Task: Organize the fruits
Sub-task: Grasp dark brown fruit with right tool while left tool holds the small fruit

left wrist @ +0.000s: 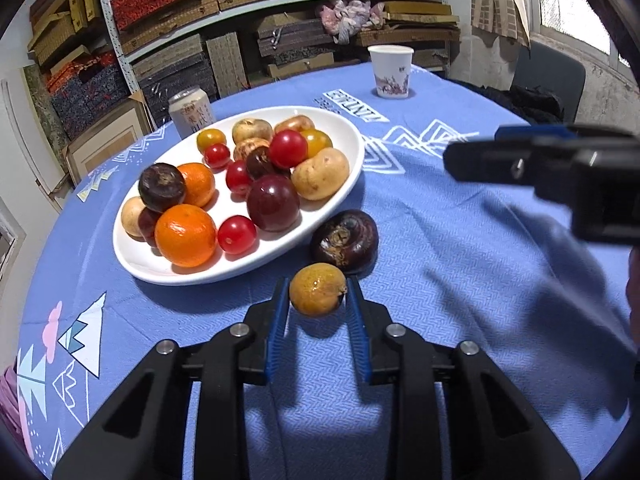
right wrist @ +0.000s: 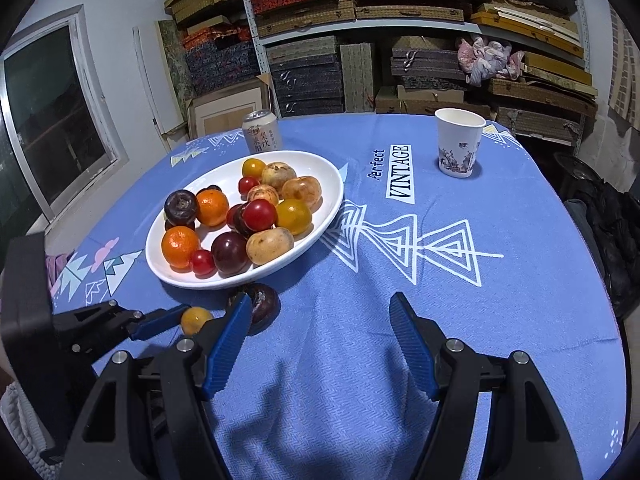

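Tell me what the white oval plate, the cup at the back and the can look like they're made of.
The white oval plate looks like glazed ceramic: glossy, smooth, with soft highlights along its rim. The white cup with blue floral print seems to be paper: thin wall, rolled lip, matte surface. The silver drink can looks like aluminium, with a metallic top rim and a printed label.

1. A blue tablecloth (right wrist: 500, 320) printed with white triangle patterns and the words "Perfect VINTAGE" (right wrist: 396, 174) covers the table.
2. A white paper cup (right wrist: 459, 142) with a blue floral print stands upright near the far edge.
3. A silver drink can (right wrist: 262, 131) with red Chinese characters stands upright at the far left.
4. Metal shelving (right wrist: 400, 28) behind holds stacked woven and brocade gift boxes.
5. A pink crumpled cloth (right wrist: 490, 58) lies on one shelf.
6. A framed window (right wrist: 52, 120) is set in the left wall.
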Action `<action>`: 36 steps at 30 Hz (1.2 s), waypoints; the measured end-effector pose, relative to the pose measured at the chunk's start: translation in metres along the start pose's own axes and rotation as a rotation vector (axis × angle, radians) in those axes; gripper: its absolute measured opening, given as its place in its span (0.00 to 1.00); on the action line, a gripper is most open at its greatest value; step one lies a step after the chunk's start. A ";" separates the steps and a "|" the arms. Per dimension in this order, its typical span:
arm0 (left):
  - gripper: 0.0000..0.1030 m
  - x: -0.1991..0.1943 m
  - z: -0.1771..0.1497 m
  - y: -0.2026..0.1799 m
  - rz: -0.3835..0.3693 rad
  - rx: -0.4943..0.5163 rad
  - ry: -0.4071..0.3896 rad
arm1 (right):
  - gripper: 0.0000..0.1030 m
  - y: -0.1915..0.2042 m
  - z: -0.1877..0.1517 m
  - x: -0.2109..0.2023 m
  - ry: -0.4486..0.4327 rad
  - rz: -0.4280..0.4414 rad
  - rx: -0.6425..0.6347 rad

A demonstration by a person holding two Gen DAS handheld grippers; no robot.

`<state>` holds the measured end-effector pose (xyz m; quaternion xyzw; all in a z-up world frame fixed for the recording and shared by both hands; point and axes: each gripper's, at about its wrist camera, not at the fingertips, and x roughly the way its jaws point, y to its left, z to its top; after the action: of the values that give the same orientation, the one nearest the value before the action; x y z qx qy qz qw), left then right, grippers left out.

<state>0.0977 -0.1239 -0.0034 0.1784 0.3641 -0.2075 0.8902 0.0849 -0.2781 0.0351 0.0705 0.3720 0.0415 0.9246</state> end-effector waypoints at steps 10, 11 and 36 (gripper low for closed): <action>0.27 -0.024 -0.003 0.035 0.039 -0.069 -0.039 | 0.70 0.009 -0.006 0.006 0.019 0.018 -0.027; 0.27 -0.027 -0.005 0.044 0.043 -0.091 -0.035 | 0.70 0.015 -0.008 0.011 0.031 0.025 -0.047; 0.27 -0.020 -0.024 0.099 0.044 -0.235 0.015 | 0.60 0.080 -0.004 0.075 0.144 0.000 -0.275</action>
<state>0.1198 -0.0237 0.0113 0.0825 0.3884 -0.1426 0.9067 0.1339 -0.1891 -0.0062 -0.0600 0.4280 0.0971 0.8965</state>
